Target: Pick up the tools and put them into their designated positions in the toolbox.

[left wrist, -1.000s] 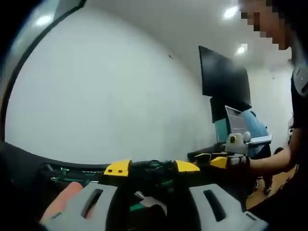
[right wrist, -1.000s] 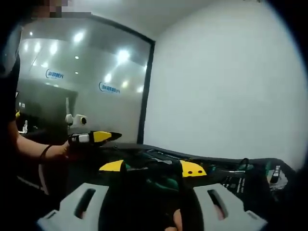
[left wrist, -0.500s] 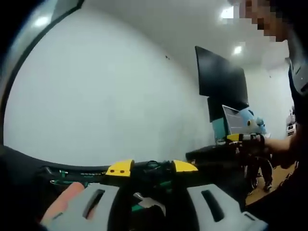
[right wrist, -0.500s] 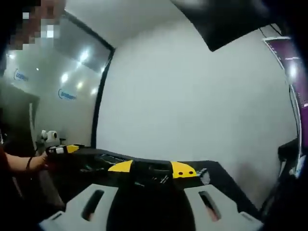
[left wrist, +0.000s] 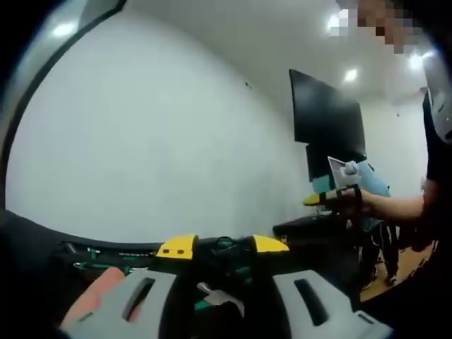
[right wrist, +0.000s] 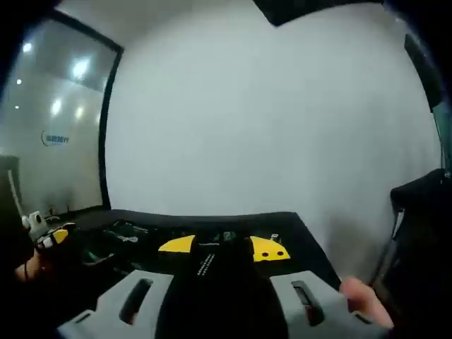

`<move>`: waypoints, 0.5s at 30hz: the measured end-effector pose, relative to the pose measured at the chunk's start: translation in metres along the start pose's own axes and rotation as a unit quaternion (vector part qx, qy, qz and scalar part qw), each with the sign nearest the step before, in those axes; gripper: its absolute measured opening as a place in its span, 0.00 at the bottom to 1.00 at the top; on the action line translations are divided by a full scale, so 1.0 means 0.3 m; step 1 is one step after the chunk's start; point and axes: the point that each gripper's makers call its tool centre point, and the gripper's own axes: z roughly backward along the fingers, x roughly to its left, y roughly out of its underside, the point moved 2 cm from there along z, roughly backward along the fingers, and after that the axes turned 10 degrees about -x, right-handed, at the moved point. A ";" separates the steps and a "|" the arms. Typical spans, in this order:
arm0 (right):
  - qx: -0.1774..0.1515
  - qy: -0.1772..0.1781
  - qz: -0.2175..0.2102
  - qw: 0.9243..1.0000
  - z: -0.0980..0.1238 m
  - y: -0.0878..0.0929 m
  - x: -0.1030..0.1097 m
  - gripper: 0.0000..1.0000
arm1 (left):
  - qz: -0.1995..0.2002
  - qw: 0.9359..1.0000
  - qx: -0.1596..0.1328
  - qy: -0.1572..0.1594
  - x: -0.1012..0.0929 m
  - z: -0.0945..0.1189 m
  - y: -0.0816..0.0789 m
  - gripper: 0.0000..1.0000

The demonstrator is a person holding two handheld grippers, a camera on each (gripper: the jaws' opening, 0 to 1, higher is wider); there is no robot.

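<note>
Between the spread left gripper (left wrist: 222, 247) jaws, a hammer (left wrist: 220, 297) was seen.
Right gripper (right wrist: 220, 248) was likewise parted, nothing held.

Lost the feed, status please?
Left hand-held gripper open over hammer in toolbox. Right hand-held gripper open, empty. Nothing blocking.

light: ceiling spots (left wrist: 351, 74), bright wall; low foreground dim | quality: soft, blurred; fisheye bends edges
</note>
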 end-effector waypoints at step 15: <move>0.105 0.078 -0.008 0.991 -0.325 0.173 -0.155 0.26 | 0.013 1.000 -0.010 0.000 0.019 0.000 -0.007 0.28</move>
